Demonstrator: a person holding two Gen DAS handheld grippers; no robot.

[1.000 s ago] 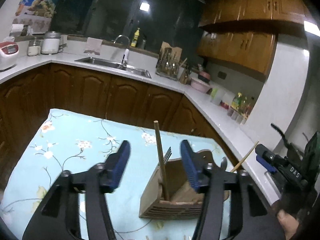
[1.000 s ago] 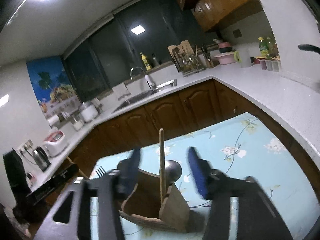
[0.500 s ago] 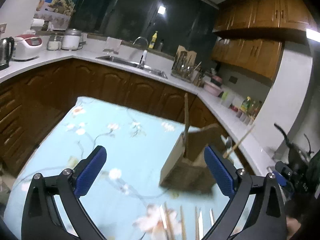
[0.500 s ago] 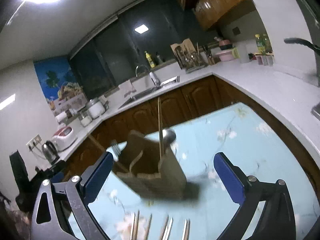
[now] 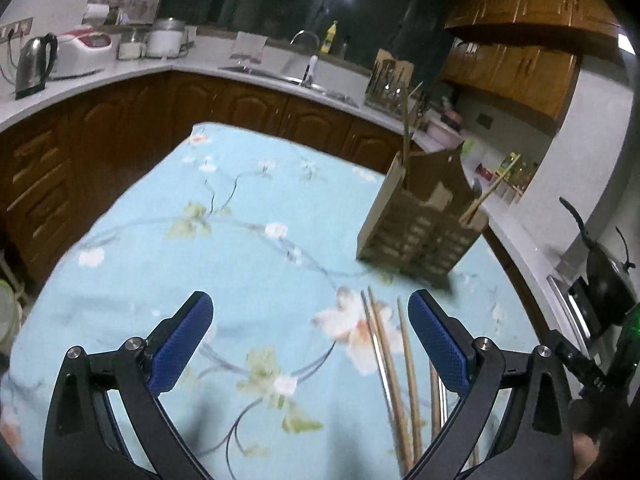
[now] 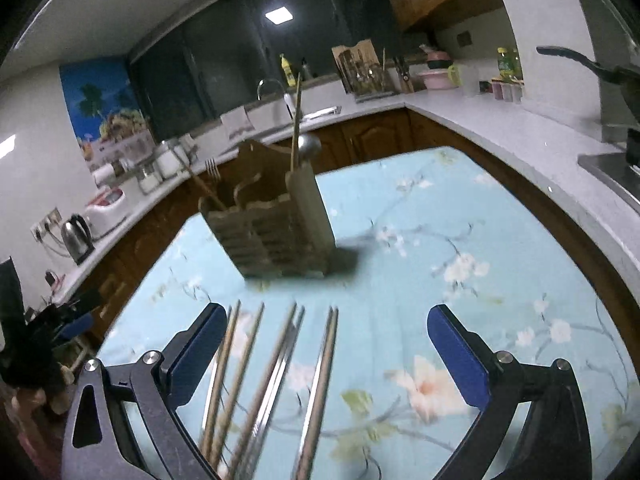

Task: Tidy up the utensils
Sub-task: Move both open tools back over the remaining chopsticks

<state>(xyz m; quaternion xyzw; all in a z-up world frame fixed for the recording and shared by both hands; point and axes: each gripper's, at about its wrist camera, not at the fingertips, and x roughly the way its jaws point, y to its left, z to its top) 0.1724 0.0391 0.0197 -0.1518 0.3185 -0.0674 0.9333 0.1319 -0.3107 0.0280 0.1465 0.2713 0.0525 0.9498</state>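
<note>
Both grippers spread wide, nothing between the pads.

Left gripper (image 5: 310,340): hangs over the floral-cloth counter (image 5: 224,240), jaws apart. Loose chopsticks (image 5: 390,368) lie on the cloth just inside its right-hand finger, tips pointing toward the wooden utensil holder (image 5: 420,226). No contact between pads and chopsticks that I can see.

Right gripper (image 6: 322,354): also released, jaws wide. In its view the chopsticks (image 6: 276,364) fan out flat on the cloth in the left half of the gap, nearest ones just beside the left-hand finger. Some look wooden, some metallic; motion blur, so the count is unclear.

Utensil holder (image 6: 272,236): stands upright on the cloth beyond the chopstick tips, apart from them, toward the far edge of the counter. Slatted front, several compartments. Holds one upright chopstick (image 6: 296,120), a fork (image 6: 213,170), a ladle or spoon (image 6: 310,145) and a slanted wooden stick (image 6: 202,188) at the left end. Which compartment each one sits in I can't tell.

Background: sink faucet (image 5: 306,54), electric kettle (image 5: 34,64), rice cooker (image 5: 80,54) on the kitchen worktop. The other handheld rig shows at the right edge of the left view, a bit of hand below it.
</note>
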